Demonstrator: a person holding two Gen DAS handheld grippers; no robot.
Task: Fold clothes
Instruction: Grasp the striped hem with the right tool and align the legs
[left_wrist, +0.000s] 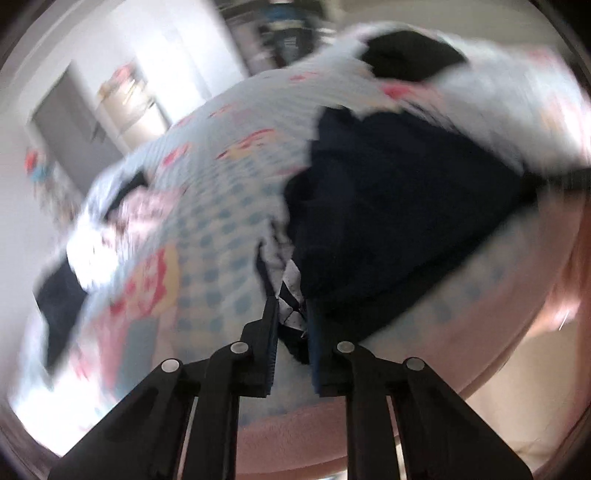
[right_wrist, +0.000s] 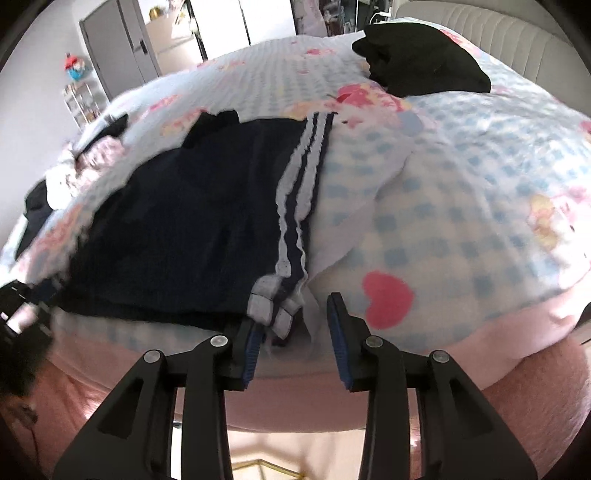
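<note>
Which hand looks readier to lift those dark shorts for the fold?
Left. Its tongs are already pinched on the shorts' hem, while the right tongs stand open beside the striped corner, gripping nothing.

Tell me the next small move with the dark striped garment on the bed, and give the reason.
Probably shut the right gripper on the striped corner of the navy garment. Its jaws stand open around that corner at the near edge of the bed, while the left gripper already pinches a bunch of the same dark cloth. With both corners held, the fold can be lifted evenly.
</note>
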